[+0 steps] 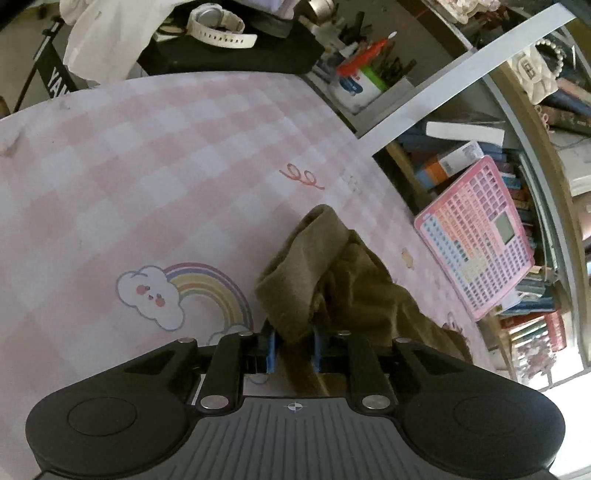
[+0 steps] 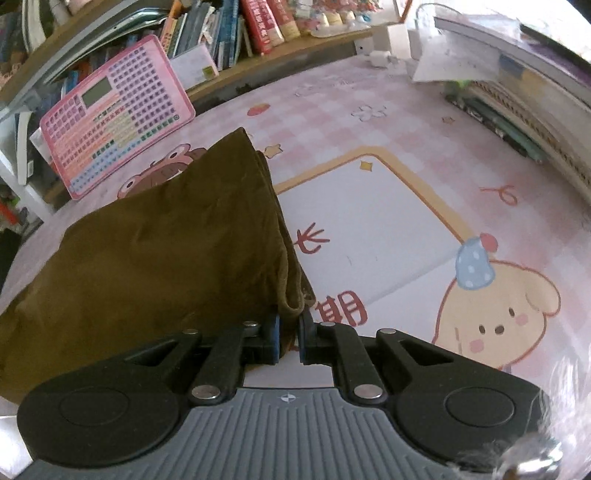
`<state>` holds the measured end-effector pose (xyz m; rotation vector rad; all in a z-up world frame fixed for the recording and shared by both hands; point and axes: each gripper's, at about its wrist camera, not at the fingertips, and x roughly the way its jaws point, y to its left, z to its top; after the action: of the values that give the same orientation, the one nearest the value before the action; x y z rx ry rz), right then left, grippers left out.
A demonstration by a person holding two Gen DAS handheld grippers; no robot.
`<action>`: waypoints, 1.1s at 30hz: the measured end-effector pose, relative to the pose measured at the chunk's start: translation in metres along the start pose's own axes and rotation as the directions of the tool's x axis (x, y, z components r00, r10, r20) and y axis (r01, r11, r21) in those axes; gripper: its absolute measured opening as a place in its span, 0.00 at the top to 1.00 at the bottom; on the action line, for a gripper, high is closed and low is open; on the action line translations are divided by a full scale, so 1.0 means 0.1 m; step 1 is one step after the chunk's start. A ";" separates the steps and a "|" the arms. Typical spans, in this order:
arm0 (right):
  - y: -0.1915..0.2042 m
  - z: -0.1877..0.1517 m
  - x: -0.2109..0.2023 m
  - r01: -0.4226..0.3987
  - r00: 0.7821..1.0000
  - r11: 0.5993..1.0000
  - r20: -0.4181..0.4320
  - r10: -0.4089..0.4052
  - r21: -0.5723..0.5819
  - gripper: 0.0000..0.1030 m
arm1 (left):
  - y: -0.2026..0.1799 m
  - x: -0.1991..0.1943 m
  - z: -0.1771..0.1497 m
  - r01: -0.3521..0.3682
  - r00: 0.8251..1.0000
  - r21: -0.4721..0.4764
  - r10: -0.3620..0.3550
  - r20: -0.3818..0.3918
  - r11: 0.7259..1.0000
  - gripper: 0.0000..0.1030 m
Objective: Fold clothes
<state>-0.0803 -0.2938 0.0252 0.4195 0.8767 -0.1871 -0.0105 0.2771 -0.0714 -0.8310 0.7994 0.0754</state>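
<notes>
Between the blue pads of the left gripper (image 1: 294, 350): a bunched fold of the olive-brown garment (image 1: 332, 280), clamped. Cloth rises ahead of the fingertips in a crumpled peak and trails off to the right and under the gripper body.

Between the pads of the right gripper (image 2: 289, 338): a hemmed corner of the same garment (image 2: 155, 251), pinched, jaws nearly together. Its bulk spreads to the left of and ahead of this gripper, layered edges running forward along the right side of the cloth.

Beneath both: pink checked table mat (image 1: 147, 166), printed with a cloud and rainbow (image 1: 177, 295) left of the left gripper and a cream cartoon puppy (image 2: 498, 314) right of the right gripper.

Further ahead, left of the right gripper: pink keypad toy (image 2: 114, 118), leaning against a bookshelf (image 2: 229, 33).

Far ahead of the left gripper: white wristwatch (image 1: 218, 26) on a black surface; pen holder (image 1: 365, 77) to its right.
</notes>
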 end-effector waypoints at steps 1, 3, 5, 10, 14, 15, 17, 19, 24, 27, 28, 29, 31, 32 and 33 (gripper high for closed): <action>0.01 0.00 0.00 0.003 1.000 1.000 0.002 -0.003 -0.007 0.91 | -0.01 -0.01 0.00 -0.001 1.000 0.010 0.001 -0.003 1.000 0.79; 0.02 -0.01 0.00 0.008 1.000 1.000 0.005 -0.008 -0.015 0.91 | -0.04 -0.01 -0.01 -0.010 1.000 0.044 0.010 -0.014 0.999 0.77; 0.02 -0.02 0.00 0.011 1.000 1.000 0.006 -0.011 -0.015 0.89 | -0.06 -0.04 -0.03 -0.019 0.999 0.075 0.021 -0.028 0.997 0.70; 0.09 -0.08 -0.12 0.014 0.999 1.000 0.040 -0.013 -0.023 0.61 | -0.10 -0.12 -0.05 -0.021 0.999 0.083 0.024 -0.026 0.996 0.49; 0.19 -0.15 -0.23 0.025 0.998 0.998 0.060 -0.021 -0.052 0.54 | -0.11 -0.18 -0.09 -0.017 0.999 0.086 0.019 -0.025 0.996 0.44; 0.21 -0.17 -0.26 0.025 0.998 0.998 0.066 -0.021 -0.060 0.53 | -0.11 -0.19 -0.10 -0.019 0.999 0.089 0.021 -0.027 0.996 0.44; 0.25 -0.21 -0.30 0.028 0.997 0.997 0.072 -0.023 -0.074 0.50 | -0.09 -0.20 -0.12 -0.021 0.999 0.089 0.024 -0.029 0.996 0.44; 0.29 -0.24 -0.33 0.033 0.997 0.996 0.077 -0.026 -0.085 0.46 | -0.07 -0.22 -0.13 -0.023 0.999 0.078 0.026 -0.031 0.997 0.44; 0.43 -0.36 -0.40 0.035 0.996 0.991 0.087 -0.024 -0.126 0.42 | -0.02 -0.25 -0.14 -0.007 1.000 0.044 0.007 -0.011 0.999 0.44; 0.54 -0.47 -0.45 0.033 0.996 0.985 0.085 -0.019 -0.171 0.38 | 0.00 -0.27 -0.17 0.007 1.000 0.026 -0.007 0.002 1.000 0.44; 0.58 -0.50 -0.47 0.032 0.996 0.982 0.082 -0.016 -0.187 0.37 | 0.00 -0.29 -0.18 0.014 1.000 0.019 -0.014 0.006 1.000 0.44; 0.61 -0.54 -0.48 0.030 0.997 0.979 0.079 -0.014 -0.202 0.37 | 0.01 -0.31 -0.20 0.019 1.000 0.014 -0.019 0.009 1.000 0.44; 0.69 -0.62 -0.51 0.026 0.997 0.971 0.074 -0.009 -0.236 0.34 | 0.01 -0.36 -0.25 0.022 1.000 0.011 -0.022 0.011 1.000 0.44; 0.74 -0.65 -0.52 0.024 0.997 0.967 0.072 -0.006 -0.255 0.34 | 0.01 -0.39 -0.28 0.023 1.000 0.017 -0.023 0.011 1.000 0.44; 0.78 -0.69 -0.54 0.023 0.998 0.962 0.070 -0.004 -0.274 0.33 | 0.00 -0.41 -0.32 0.024 1.000 0.026 -0.024 0.010 0.999 0.44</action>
<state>-0.1370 -0.1947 0.0497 0.1471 0.8241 -0.0895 -0.0591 0.2655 -0.0572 -0.8152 0.7792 0.0479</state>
